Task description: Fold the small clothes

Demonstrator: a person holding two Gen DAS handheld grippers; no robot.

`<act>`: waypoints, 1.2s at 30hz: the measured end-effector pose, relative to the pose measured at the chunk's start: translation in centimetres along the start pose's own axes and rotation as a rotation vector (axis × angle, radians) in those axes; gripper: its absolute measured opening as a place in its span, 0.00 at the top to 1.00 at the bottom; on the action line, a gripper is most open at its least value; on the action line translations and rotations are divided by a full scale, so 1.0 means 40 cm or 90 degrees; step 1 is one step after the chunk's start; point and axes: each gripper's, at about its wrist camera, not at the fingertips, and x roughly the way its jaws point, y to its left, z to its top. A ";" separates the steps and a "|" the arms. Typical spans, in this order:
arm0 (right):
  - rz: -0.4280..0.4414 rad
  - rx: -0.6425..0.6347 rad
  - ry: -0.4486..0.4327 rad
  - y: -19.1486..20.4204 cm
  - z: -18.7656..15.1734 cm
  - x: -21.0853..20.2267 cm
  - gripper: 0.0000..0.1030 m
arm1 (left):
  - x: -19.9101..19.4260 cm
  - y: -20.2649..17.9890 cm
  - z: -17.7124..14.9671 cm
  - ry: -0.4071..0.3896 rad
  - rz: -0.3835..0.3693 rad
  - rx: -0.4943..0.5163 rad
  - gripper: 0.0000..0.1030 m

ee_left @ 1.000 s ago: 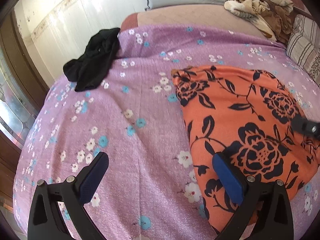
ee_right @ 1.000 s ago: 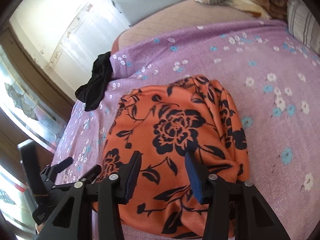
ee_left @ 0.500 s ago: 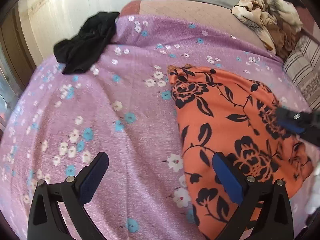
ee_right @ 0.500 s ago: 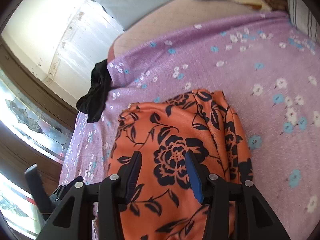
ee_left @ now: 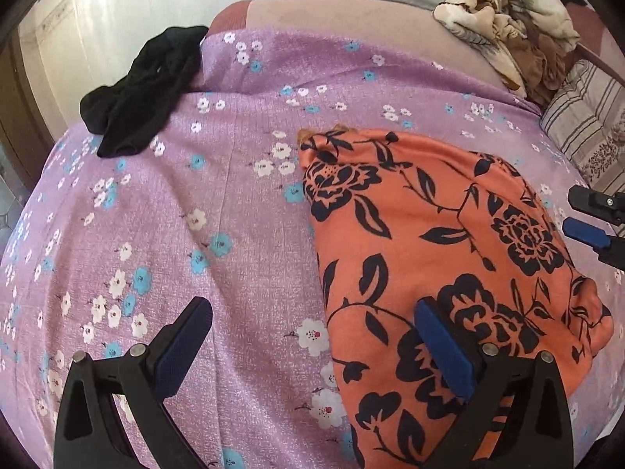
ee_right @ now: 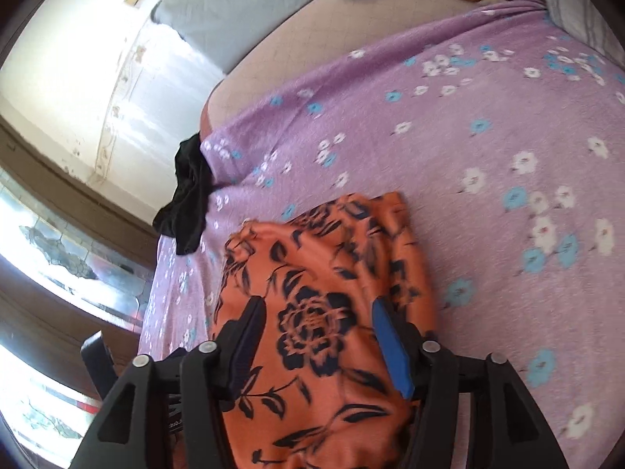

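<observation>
An orange garment with black roses [ee_left: 441,242] [ee_right: 324,305] lies folded into a block on the purple flowered bedspread [ee_left: 218,203]. My left gripper [ee_left: 312,324] is open wide above the garment's left edge, one pad over bare sheet, the other over the cloth. My right gripper [ee_right: 318,320] hovers over the garment's near part with its jaws opening and no cloth pinched between them. Its fingertips [ee_left: 586,230] also show at the right edge of the left wrist view, beside the garment. A black garment [ee_left: 148,86] [ee_right: 189,195] lies crumpled at the bed's far left corner.
A beige patterned cloth heap [ee_left: 508,23] and a striped pillow [ee_left: 586,125] sit at the far right. A grey pillow [ee_right: 242,11] leans at the headboard. The bed's left edge drops toward a wall and a stained-glass panel [ee_right: 66,258].
My right gripper drew back toward the garment's near right side and its jaws spread wider. The left gripper tilted slightly; its jaws stayed wide. The orange garment has not shifted.
</observation>
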 end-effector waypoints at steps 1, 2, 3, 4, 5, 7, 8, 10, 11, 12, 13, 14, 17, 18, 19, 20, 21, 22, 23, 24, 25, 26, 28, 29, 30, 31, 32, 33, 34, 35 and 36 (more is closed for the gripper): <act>-0.007 0.015 0.001 -0.019 0.004 -0.006 0.40 | -0.005 0.003 0.004 -0.007 -0.003 0.001 0.00; -0.016 0.028 0.003 -0.035 0.006 -0.011 0.40 | -0.013 0.001 0.006 -0.014 -0.007 0.001 0.00; -0.021 0.041 0.006 -0.051 0.007 -0.015 0.39 | -0.019 -0.001 0.009 -0.020 -0.009 0.003 0.00; -0.019 0.047 0.007 -0.062 0.009 -0.020 0.39 | -0.025 -0.005 0.010 -0.027 -0.010 0.007 0.00; -0.014 0.051 0.007 -0.069 0.010 -0.024 0.39 | -0.031 -0.010 0.010 -0.032 -0.010 0.012 0.00; -0.008 0.050 0.007 -0.074 0.011 -0.029 0.39 | -0.040 -0.021 0.009 -0.040 -0.011 0.027 0.00; -0.008 0.048 0.009 -0.073 0.009 -0.029 0.39 | -0.043 -0.026 0.008 -0.041 -0.012 0.034 0.00; -0.012 0.044 0.014 -0.073 0.005 -0.027 0.39 | -0.046 -0.034 0.008 -0.040 -0.019 0.042 0.00; -0.012 0.043 0.017 -0.074 0.003 -0.025 0.39 | -0.047 -0.037 0.007 -0.039 -0.021 0.042 0.00; -0.011 0.044 0.019 -0.073 0.000 -0.023 0.39 | -0.047 -0.038 0.008 -0.037 -0.024 0.042 0.00; -0.010 0.046 0.022 -0.074 -0.001 -0.021 0.39 | -0.047 -0.039 0.008 -0.035 -0.028 0.040 0.00; -0.008 0.046 0.024 -0.075 -0.003 -0.021 0.39 | -0.047 -0.038 0.009 -0.034 -0.034 0.037 0.00; 0.001 0.044 0.030 -0.074 -0.006 -0.020 0.39 | -0.043 -0.033 0.013 -0.025 -0.050 0.024 0.00; 0.002 0.044 0.031 -0.074 -0.008 -0.020 0.39 | -0.041 -0.031 0.014 -0.023 -0.056 0.020 0.00; 0.003 0.044 0.033 -0.076 -0.009 -0.019 0.39 | -0.036 -0.028 0.015 -0.021 -0.058 0.017 0.00; 0.004 0.044 0.036 -0.076 -0.009 -0.017 0.39 | -0.034 -0.028 0.015 -0.019 -0.058 0.016 0.00; 0.004 0.044 0.041 -0.077 -0.010 -0.015 0.39 | -0.031 -0.029 0.014 -0.017 -0.059 0.015 0.00; 0.006 0.043 0.043 -0.077 -0.011 -0.014 0.39 | -0.029 -0.029 0.014 -0.015 -0.061 0.015 0.00; 0.007 0.041 0.047 -0.077 -0.012 -0.013 0.39 | -0.027 -0.030 0.014 -0.014 -0.063 0.016 0.00; 0.006 0.039 0.050 -0.077 -0.013 -0.012 0.39 | -0.025 -0.032 0.013 -0.013 -0.064 0.016 0.00; 0.005 0.037 0.052 -0.077 -0.015 -0.010 0.39 | -0.025 -0.033 0.013 -0.012 -0.065 0.017 0.00; 0.005 0.036 0.055 -0.077 -0.016 -0.008 0.39 | -0.024 -0.034 0.012 -0.011 -0.067 0.017 0.00; 0.008 0.033 0.061 -0.078 -0.019 -0.003 0.39 | -0.021 -0.037 0.012 -0.009 -0.070 0.019 0.00; 0.008 0.032 0.065 -0.079 -0.019 0.000 0.39 | -0.019 -0.037 0.011 -0.007 -0.073 0.018 0.00; 0.007 0.031 0.069 -0.081 -0.021 0.004 0.39 | -0.017 -0.037 0.011 -0.005 -0.077 0.018 0.00; 0.008 0.032 0.072 -0.081 -0.023 0.008 0.39 | -0.015 -0.037 0.012 -0.002 -0.083 0.017 0.00; 0.011 0.035 0.079 -0.084 -0.025 0.016 0.39 | -0.013 -0.036 0.012 0.002 -0.090 0.015 0.00; 0.016 0.039 0.086 -0.087 -0.027 0.025 0.39 | -0.009 -0.036 0.012 0.007 -0.098 0.012 0.00; 0.022 0.045 0.093 -0.091 -0.031 0.037 0.39 | -0.004 -0.035 0.012 0.014 -0.110 0.009 0.00; 0.032 0.052 0.103 -0.094 -0.035 0.054 0.39 | 0.004 -0.035 0.012 0.024 -0.126 0.007 0.00; 0.043 0.061 0.114 -0.096 -0.040 0.073 0.39 | 0.015 -0.034 0.012 0.038 -0.151 0.004 0.00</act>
